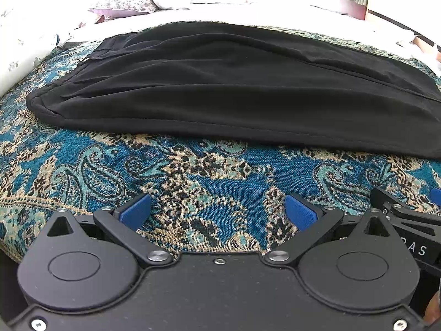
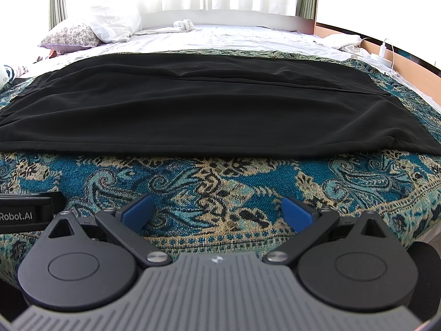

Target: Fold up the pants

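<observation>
The black pants (image 2: 193, 104) are seen laid lengthwise across a blue paisley throw (image 2: 220, 182) on the bed, beyond both grippers and touched by neither. One leg appears to have been laid over the other, since a long seam line is seen running across the upper surface and a single stacked edge is presented toward the cameras; this is offered as a judgement, as the layers cannot be counted. If so, the lengthwise fold is taken as done, and the crosswise folds that shorten the garment are judged to be left. Loose ripples are noted near the end seen at the left of the left wrist view. The left gripper (image 1: 217, 211) is held above the throw with its jaws spread wide and nothing between them; the right gripper (image 2: 217, 211) is likewise held wide and empty. On the neighbouring gripper body, "Robot.AI" is read in the right wrist view, and the letters "AS" in the left wrist view.
</observation>
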`<state>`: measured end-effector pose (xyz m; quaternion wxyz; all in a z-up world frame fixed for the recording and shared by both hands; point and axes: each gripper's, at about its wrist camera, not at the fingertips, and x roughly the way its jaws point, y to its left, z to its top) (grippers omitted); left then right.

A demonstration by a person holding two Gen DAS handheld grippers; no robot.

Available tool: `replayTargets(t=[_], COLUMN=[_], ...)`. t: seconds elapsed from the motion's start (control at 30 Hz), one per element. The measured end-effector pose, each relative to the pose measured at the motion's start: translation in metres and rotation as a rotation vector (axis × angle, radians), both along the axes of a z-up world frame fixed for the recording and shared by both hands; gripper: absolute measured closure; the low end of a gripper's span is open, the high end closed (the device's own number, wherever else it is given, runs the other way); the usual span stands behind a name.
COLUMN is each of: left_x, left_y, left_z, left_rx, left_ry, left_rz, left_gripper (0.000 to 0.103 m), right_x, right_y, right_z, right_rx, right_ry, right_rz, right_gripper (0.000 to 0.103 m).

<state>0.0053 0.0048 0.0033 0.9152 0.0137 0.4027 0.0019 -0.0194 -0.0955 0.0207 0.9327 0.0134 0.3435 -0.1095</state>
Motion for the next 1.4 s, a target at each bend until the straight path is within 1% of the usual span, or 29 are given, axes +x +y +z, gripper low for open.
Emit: replayTargets(t=[0.03,0.2,0.33,0.43,0.53,0.63,0.8,0.87,0.93,1.03,1.13,1.2,1.3,1.4], left_x=[0.000,0.002,0.007,0.010,0.016,0.022,0.041,0.057,0.078,0.116,0.158,0.190,0.238,0.273], left_y=[0.000,0.000,0.002,0.005,0.011,0.022,0.039,0.048,0.057,0.070,0.088,0.095,0.114,0.136], left_z=[0.000,0.001,0.005,0.010,0.017,0.033,0.070,0.087,0.102,0.124,0.141,0.148,0.154,0.157], left_rx=[0.000,0.003,0.017,0.020,0.004,-0.033,-0.007,-0.009,-0.030,-0.063,-0.080,-0.088,-0.113,-0.164], left_ry=[0.001,0.017,0.059,0.093,0.130,0.119,0.044,0.042,0.054,0.085,0.128,0.175,0.243,0.267], left_rz=[0.001,-0.014,-0.074,-0.118,-0.151,-0.155,-0.151,-0.144,-0.144,-0.126,-0.096,-0.066,0.017,0.087], left_gripper=[0.000,0.000,0.000,0.000,0.000,0.000,0.000,0.000,0.000,0.000,0.000,0.000,0.000,0.000], right_x=[0.002,0.009,0.009,0.011,0.013,0.017,0.028,0.034,0.043,0.058,0.079,0.095,0.120,0.147], right_y=[-0.002,-0.003,-0.010,-0.014,-0.021,-0.032,-0.055,-0.065,-0.076,-0.095,-0.114,-0.128,-0.146,-0.166], right_z=[-0.003,0.003,0.013,0.020,0.033,0.049,0.084,0.100,0.118,0.142,0.164,0.175,0.185,0.191], right_rx=[0.001,0.015,0.047,0.049,0.048,0.080,0.091,0.080,0.070,0.085,0.082,0.084,0.094,0.100], right_ry=[0.003,0.018,0.020,0.007,-0.013,-0.031,-0.078,-0.098,-0.116,-0.132,-0.121,-0.098,-0.067,-0.035], right_rz=[0.000,-0.003,-0.015,-0.020,-0.030,-0.029,-0.032,-0.030,-0.040,-0.049,-0.078,-0.100,-0.137,-0.178], right_gripper=[0.000,0.000,0.000,0.000,0.000,0.000,0.000,0.000,0.000,0.000,0.000,0.000,0.000,0.000])
